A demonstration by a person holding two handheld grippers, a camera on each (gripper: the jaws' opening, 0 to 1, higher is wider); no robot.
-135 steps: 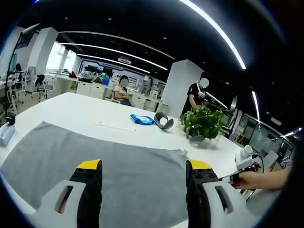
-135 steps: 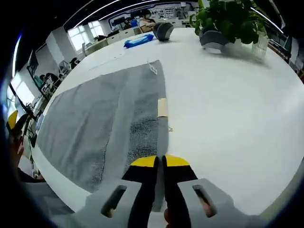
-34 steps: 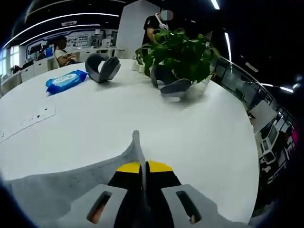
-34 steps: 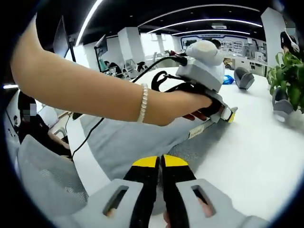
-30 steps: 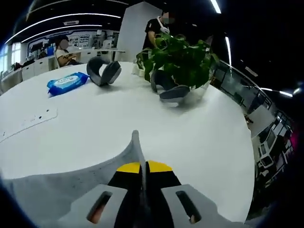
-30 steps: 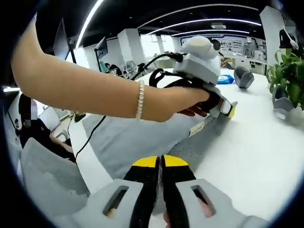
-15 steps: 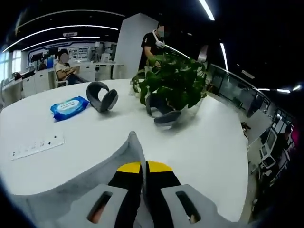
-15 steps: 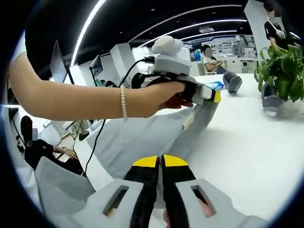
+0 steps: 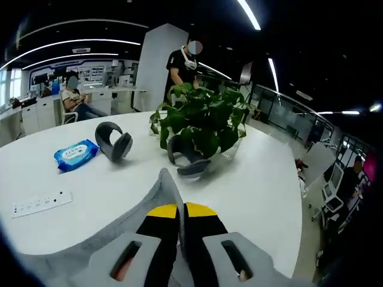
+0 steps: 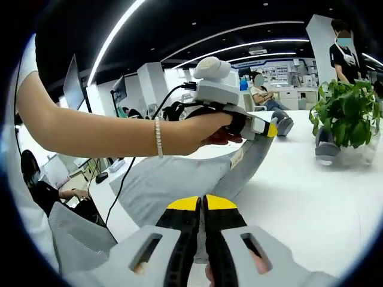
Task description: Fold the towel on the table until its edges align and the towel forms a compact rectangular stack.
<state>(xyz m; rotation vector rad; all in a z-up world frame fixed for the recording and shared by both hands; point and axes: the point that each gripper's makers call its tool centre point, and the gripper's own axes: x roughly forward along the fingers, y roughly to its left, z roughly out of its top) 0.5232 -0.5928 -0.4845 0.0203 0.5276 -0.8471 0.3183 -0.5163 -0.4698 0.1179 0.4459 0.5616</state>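
Observation:
The grey towel [image 10: 173, 179] is lifted off the white table [image 10: 311, 191] along one edge. In the right gripper view my right gripper [image 10: 201, 204] is shut on the towel's near edge. Farther off, my left gripper [image 10: 267, 127], held in a hand, is raised and shut on another corner, with the cloth hanging down from it. In the left gripper view my left gripper [image 9: 179, 210] is shut, and the towel [image 9: 164, 188] corner pokes up between its yellow tips.
A potted plant [image 9: 203, 119] stands at mid-table, with grey headphones [image 9: 114, 140], a blue wipes pack [image 9: 75, 154] and a white power strip [image 9: 36, 203] to its left. The person's bare arm [image 10: 102, 134] crosses the right gripper view. People are beyond the table.
Both grippers have risen with the towel still in them. The left gripper's corner now hangs higher above the table, and the plant appears lower and farther in its view.

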